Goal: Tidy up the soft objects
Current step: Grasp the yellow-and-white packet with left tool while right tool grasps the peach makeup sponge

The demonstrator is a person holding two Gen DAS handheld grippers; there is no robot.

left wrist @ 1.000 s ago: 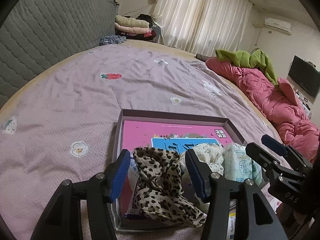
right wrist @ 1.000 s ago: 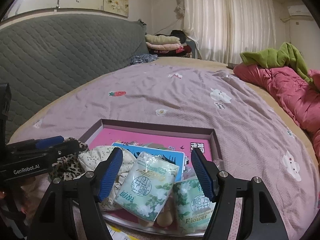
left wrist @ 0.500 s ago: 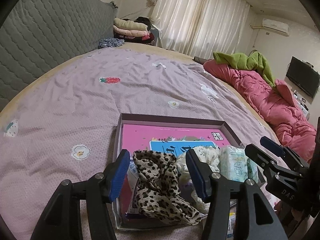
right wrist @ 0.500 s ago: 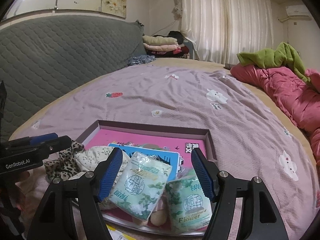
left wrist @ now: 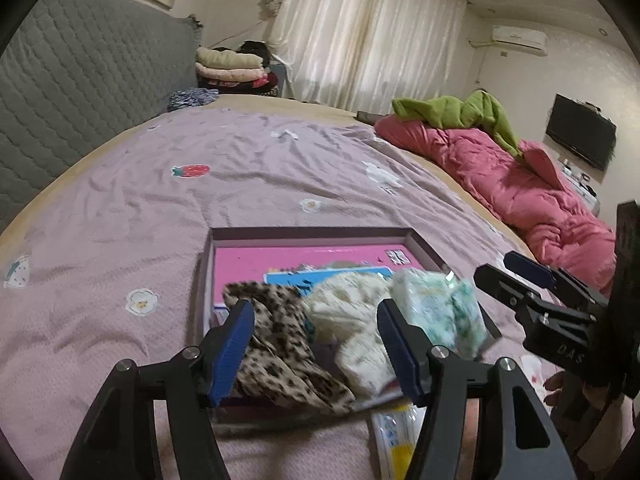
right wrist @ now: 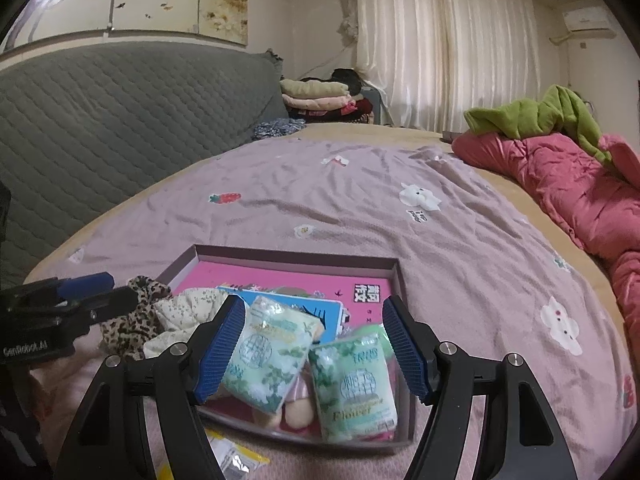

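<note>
My left gripper [left wrist: 316, 344] hangs over the box's [left wrist: 312, 233] near end, jaws opening, pads clear of the leopard cloth [left wrist: 280, 344] and cream cloth [left wrist: 352, 320] lying between them in the box. My right gripper [right wrist: 314, 352] is spread wide above two tissue packs [right wrist: 272, 356] at the box's near right corner, touching neither. Box sits on the bedspread [left wrist: 240, 184].

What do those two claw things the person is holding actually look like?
Both are matte black plastic with silver screws. The left gripper and the right gripper each have two angled fingers tipped with ribbed blue pads. White lettering marks their sides: "GenRobot.AI" and "DAS".
</note>
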